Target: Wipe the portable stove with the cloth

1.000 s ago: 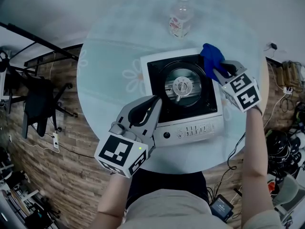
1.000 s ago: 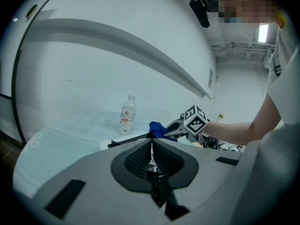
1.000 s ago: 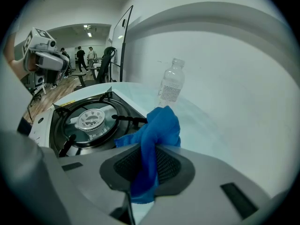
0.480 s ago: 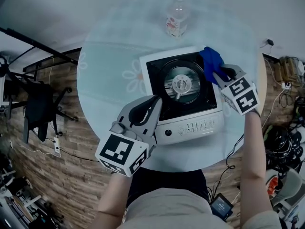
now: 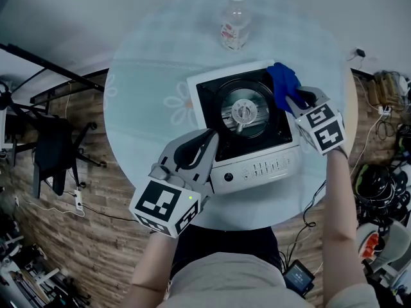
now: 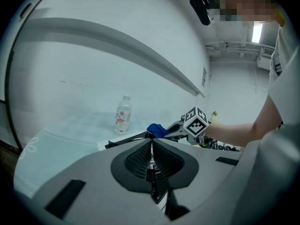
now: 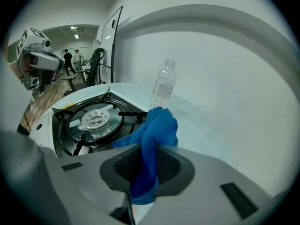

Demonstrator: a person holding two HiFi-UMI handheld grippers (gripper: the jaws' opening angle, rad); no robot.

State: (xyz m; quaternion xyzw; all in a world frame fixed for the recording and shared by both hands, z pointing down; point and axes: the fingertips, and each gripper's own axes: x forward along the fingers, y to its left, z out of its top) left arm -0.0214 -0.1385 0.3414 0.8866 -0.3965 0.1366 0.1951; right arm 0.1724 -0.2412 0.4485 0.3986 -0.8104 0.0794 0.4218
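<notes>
Your right gripper (image 5: pixel 294 100) pinches the cloth (image 5: pixel 281 81) between its jaws, over the right edge of the stove (image 5: pixel 257 169). Your left gripper (image 5: pixel 207 140) has its jaws pressed together on nothing.

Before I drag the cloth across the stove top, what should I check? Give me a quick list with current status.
1. Cloth clamped in the right gripper: ok, jaws shut on it.
2. Cloth placed on the stove: ok, at the far right corner; whether it presses on the surface, cannot tell.
3. Left gripper steadying the stove: jaws shut and empty over the near left corner; contact cannot tell.
4. Burner unlit: ok, no flame visible.
5. Bottle out of the wiping path: ok, upright on the table beyond the stove, apart from it.
</notes>
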